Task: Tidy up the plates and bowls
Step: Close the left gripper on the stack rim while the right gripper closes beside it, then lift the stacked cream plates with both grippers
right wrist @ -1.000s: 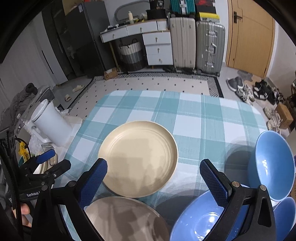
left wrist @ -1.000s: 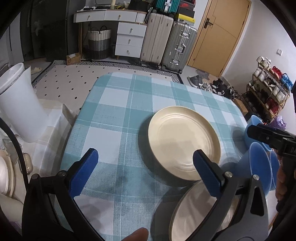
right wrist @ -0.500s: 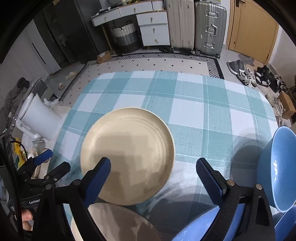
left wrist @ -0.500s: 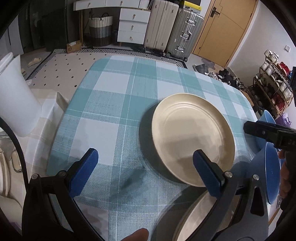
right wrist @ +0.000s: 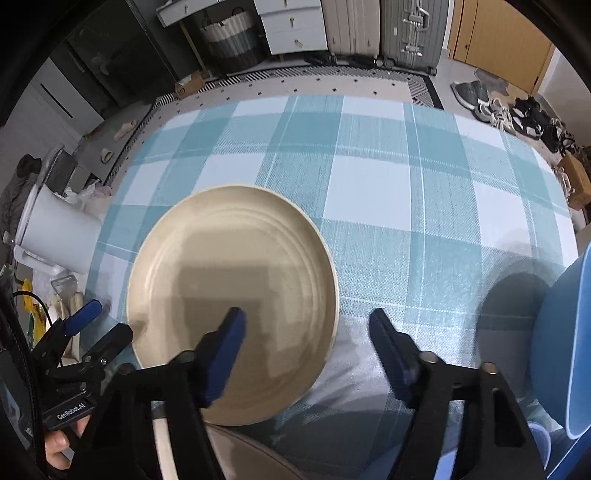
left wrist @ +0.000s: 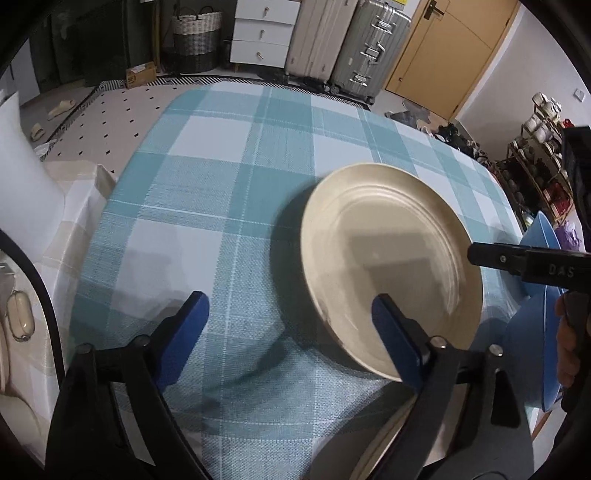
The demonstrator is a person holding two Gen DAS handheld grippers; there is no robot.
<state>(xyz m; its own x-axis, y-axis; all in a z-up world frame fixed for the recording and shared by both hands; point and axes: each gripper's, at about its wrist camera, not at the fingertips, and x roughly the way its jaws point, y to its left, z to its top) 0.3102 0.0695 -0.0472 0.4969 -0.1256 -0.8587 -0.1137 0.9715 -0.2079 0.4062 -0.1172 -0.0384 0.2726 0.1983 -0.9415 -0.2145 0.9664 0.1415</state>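
A cream plate [left wrist: 391,266] lies flat on the teal checked tablecloth [left wrist: 229,192]; it also shows in the right wrist view [right wrist: 232,295]. My left gripper [left wrist: 291,321] is open, its right finger over the plate's near rim. My right gripper [right wrist: 306,332] is open and straddles the plate's near right rim, one finger over the plate, one over the cloth. A second cream plate [right wrist: 243,454] lies under the right gripper at the near edge. Blue bowls [right wrist: 565,350] stand at the right edge.
A white bin [right wrist: 55,232] stands beside the table on the left. Suitcases [left wrist: 347,44], a drawer unit [left wrist: 262,33] and a woven basket [left wrist: 195,40] stand across the room. Shoes [right wrist: 509,107] lie on the floor at the right.
Both grippers have moved forward and down toward the cream plate, which now looks larger. The right gripper's fingers have come closer together and shifted over the plate's rim.
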